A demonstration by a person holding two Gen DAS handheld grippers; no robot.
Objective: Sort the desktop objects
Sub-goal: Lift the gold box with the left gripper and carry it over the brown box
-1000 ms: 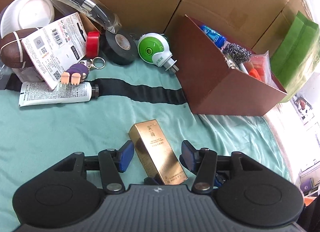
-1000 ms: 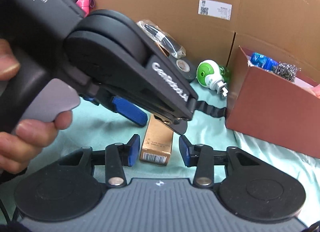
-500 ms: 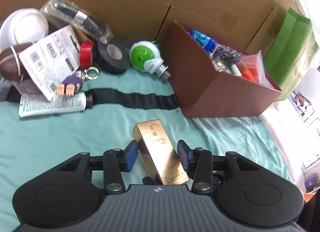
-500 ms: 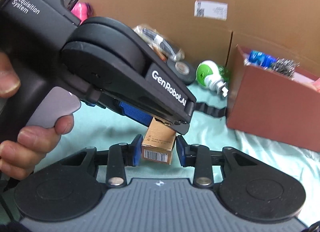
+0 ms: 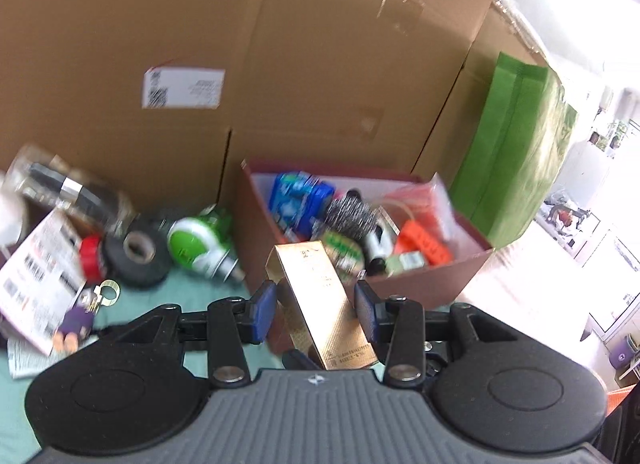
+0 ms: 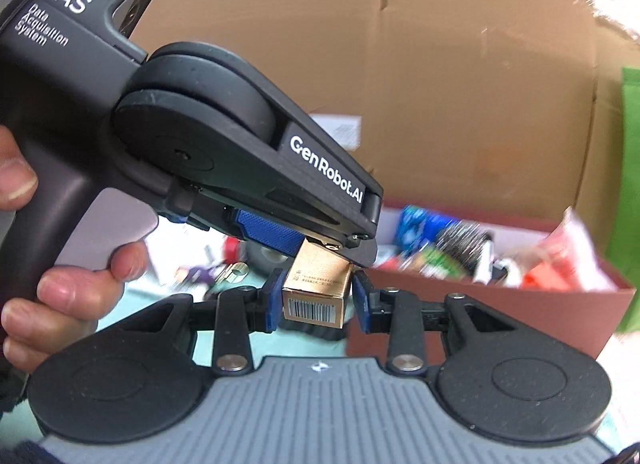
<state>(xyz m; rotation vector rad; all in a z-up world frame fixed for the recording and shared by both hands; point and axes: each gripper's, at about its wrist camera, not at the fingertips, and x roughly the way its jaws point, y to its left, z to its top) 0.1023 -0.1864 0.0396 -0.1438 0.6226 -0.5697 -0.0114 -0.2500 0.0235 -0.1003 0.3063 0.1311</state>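
Observation:
A long gold box [image 5: 320, 304] hangs above the teal cloth, lifted and tilted, with both grippers on it. In the left wrist view my left gripper [image 5: 316, 314] is shut on its sides, blue pads against it. The right wrist view shows the box's barcode end [image 6: 316, 306] between the blue pads of my right gripper [image 6: 316, 304], also shut on it. There the left gripper [image 6: 332, 248], held by a hand [image 6: 60, 288], clamps the box further along. Just beyond stands the open red-brown box [image 5: 440, 276] [image 6: 520, 312], holding a blue pack, a steel scourer and orange items.
Tall cardboard cartons [image 5: 320, 63] wall off the back, and a green bag [image 5: 516, 143] leans at the right. Left of the red-brown box lie a black tape roll [image 5: 138, 254], a green-white plug-in device [image 5: 192, 244], red tape, a keychain [image 5: 80, 312] and a printed leaflet [image 5: 36, 284].
Both grippers closed on the gold box, which lay on the cloth, and raised it. The box has come up and nearer to the red-brown box.

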